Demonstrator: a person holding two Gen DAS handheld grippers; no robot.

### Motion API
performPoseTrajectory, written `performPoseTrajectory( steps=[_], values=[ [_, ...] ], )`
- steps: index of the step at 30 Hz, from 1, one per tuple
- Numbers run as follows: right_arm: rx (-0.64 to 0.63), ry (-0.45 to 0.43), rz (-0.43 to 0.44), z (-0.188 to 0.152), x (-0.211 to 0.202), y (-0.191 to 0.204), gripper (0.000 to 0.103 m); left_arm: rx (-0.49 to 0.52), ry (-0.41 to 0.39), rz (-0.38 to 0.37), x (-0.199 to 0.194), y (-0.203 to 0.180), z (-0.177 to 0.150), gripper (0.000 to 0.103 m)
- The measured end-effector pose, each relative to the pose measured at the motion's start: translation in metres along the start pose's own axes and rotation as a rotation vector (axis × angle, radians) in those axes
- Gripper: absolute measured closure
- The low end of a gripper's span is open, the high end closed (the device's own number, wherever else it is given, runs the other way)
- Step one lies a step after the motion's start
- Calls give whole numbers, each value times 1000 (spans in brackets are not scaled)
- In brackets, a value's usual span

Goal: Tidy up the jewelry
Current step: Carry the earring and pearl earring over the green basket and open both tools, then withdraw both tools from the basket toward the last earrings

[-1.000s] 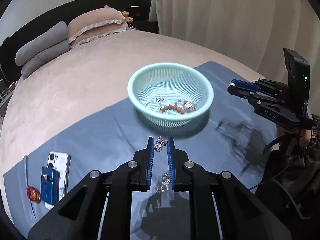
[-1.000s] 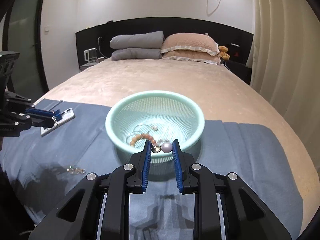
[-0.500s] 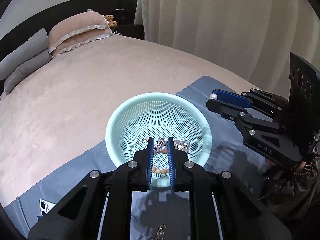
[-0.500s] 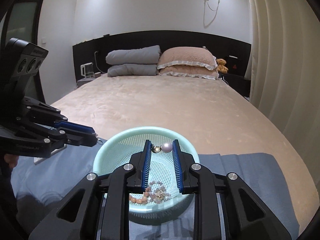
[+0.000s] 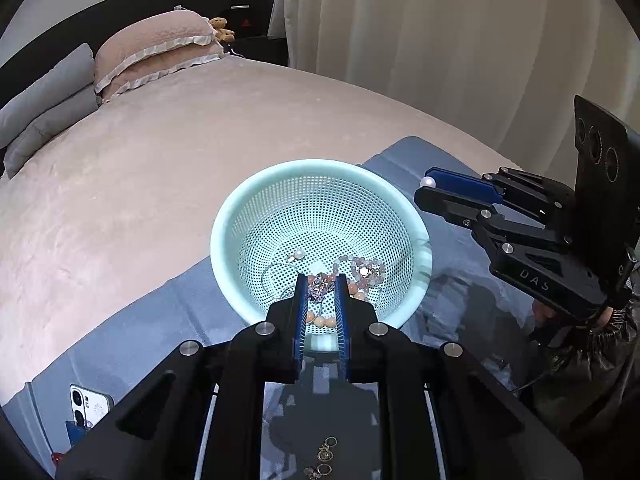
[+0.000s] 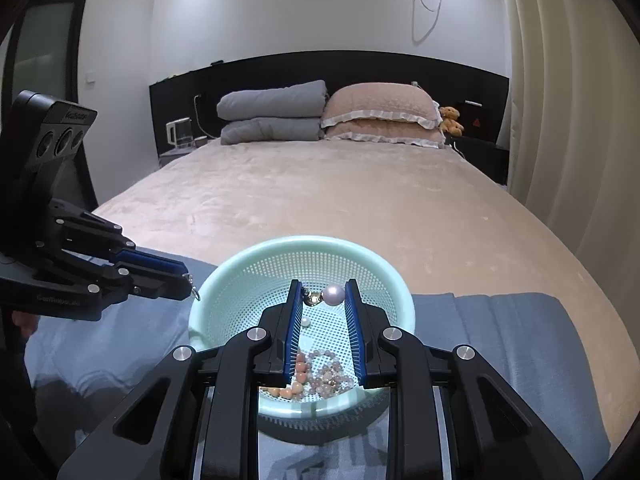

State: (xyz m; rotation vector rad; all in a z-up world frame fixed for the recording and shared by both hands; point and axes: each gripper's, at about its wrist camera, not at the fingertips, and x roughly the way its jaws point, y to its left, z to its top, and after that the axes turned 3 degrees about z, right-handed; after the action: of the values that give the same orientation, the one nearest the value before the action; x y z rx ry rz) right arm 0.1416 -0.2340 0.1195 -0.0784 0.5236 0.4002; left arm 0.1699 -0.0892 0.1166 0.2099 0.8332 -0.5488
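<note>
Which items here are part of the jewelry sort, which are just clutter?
In play:
- mint perforated plastic basket
- pearl earring in right gripper
- silver chain piece in left gripper
- gold rings on blue cloth

Clutter:
- white phone
- pillows
- teddy bear

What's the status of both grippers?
Left gripper shut on silver trinket. Right gripper shut on pearl earring. Both over mint basket. Nothing blocking.

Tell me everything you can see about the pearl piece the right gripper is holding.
The pearl piece is a round, glossy, pale lilac-white bead joined to a small gold-coloured fitting on its left. It is pinched between the blue ribbed pads of the right gripper, held in the air over the mint perforated basket, touching nothing else. In the left wrist view the pearl shows at the fingertips, beside the basket's rim.
</note>
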Motion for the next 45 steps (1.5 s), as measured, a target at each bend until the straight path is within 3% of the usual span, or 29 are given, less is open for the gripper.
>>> performPoseTrajectory(
  steps=[8, 16, 26, 39, 41, 43, 45],
  values=[
    [-4, 14, 26, -4, 4, -1, 83, -6, 10, -38, 8, 2, 2, 89],
    [15, 72, 53, -10, 30, -7, 83, -24, 58, -63, 40, 7, 3, 89],
    [19, 182, 79, -8, 91, -18, 83, -9, 164, 7, 101, 18, 12, 89],
    [14, 208, 70, -18, 97, -22, 82, -17, 177, 31, 113, 25, 7, 88],
    [-12, 197, 71, -17, 93, -19, 81, -18, 176, 41, 112, 24, 6, 85],
    [-33, 188, 59, -17, 88, -18, 80, -15, 163, 48, 106, 25, 5, 71],
    [-35, 168, 45, -17, 82, -20, 57, 0, 138, 66, 98, 25, 4, 52]
  ],
)
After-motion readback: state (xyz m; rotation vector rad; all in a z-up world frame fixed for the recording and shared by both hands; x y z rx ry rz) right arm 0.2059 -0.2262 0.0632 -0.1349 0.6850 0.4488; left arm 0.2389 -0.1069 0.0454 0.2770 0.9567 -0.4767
